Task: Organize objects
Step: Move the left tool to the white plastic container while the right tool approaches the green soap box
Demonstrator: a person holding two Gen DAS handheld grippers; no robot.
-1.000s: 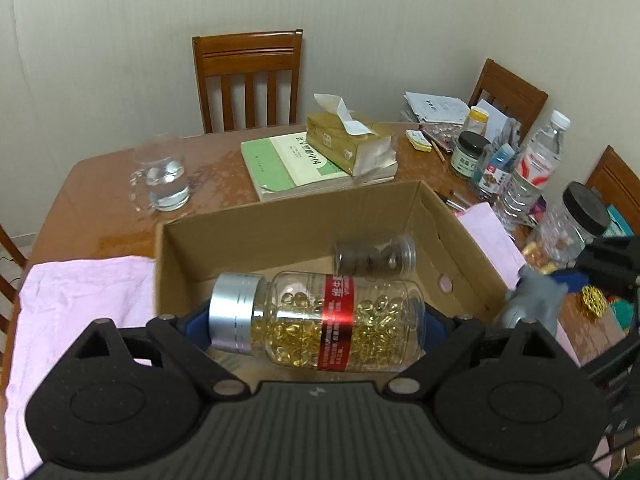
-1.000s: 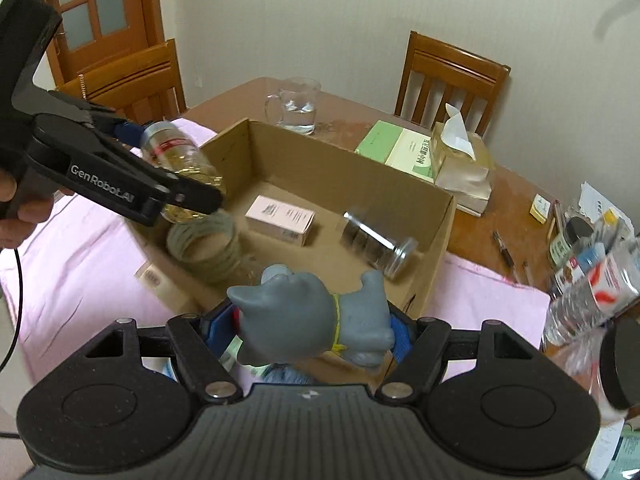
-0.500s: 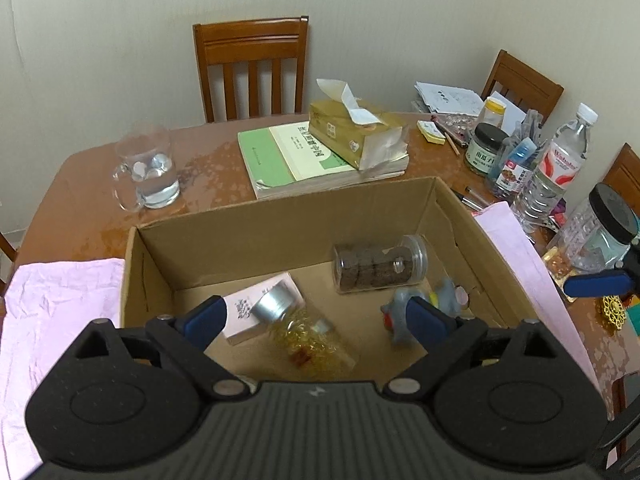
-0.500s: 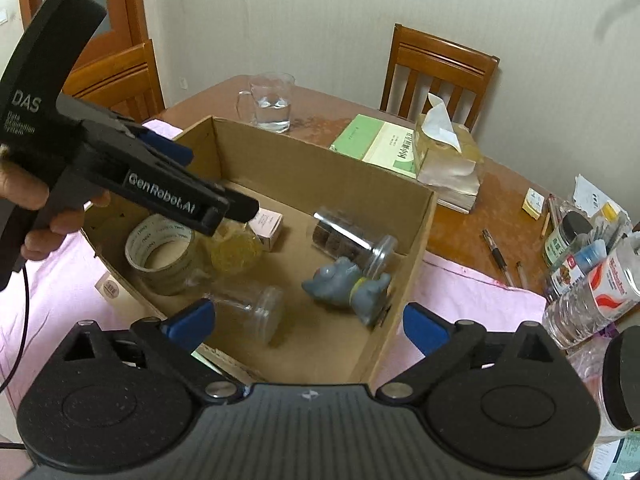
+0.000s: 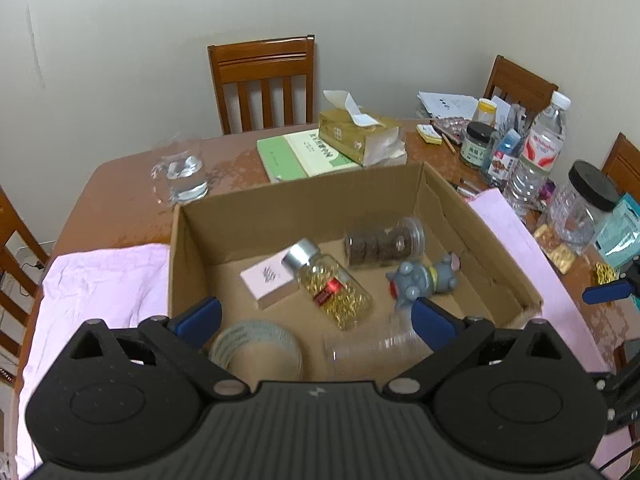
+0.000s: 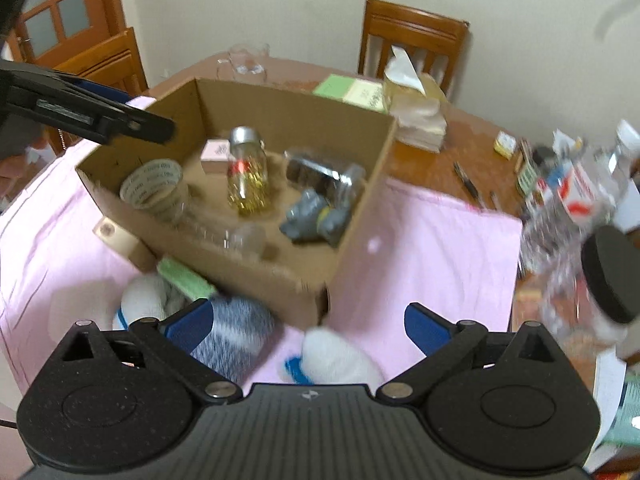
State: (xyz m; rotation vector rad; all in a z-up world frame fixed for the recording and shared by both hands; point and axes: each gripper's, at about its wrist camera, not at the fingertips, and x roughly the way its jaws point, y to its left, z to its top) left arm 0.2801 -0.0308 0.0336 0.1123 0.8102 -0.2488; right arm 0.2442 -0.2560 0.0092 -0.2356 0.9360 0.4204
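Observation:
An open cardboard box (image 5: 304, 188) (image 6: 352, 240) stands on a pink cloth. Inside lie a capsule bottle with a silver cap (image 5: 330, 290) (image 6: 247, 176), a grey elephant toy (image 5: 424, 280) (image 6: 316, 216), a jar of dark discs (image 5: 380, 242), a pink carton (image 5: 270, 278), a tape roll (image 5: 256, 350) (image 6: 154, 184) and a clear cup (image 5: 372, 354). My left gripper (image 5: 316, 318) is open and empty above the box's near edge. My right gripper (image 6: 306, 322) is open and empty in front of the box, above white and striped socks (image 6: 336, 356).
On the table beyond the box are a glass mug (image 5: 180, 172), a green book (image 5: 304, 154) and a tissue box (image 5: 360, 136). Bottles and jars (image 5: 536, 148) crowd the right side. Wooden chairs (image 5: 264, 80) surround the table. The right wrist view is motion-blurred.
Both grippers opened: the capsule bottle and the elephant toy dropped into the box. Both grippers then pulled back from the box, the right one lower and toward the socks.

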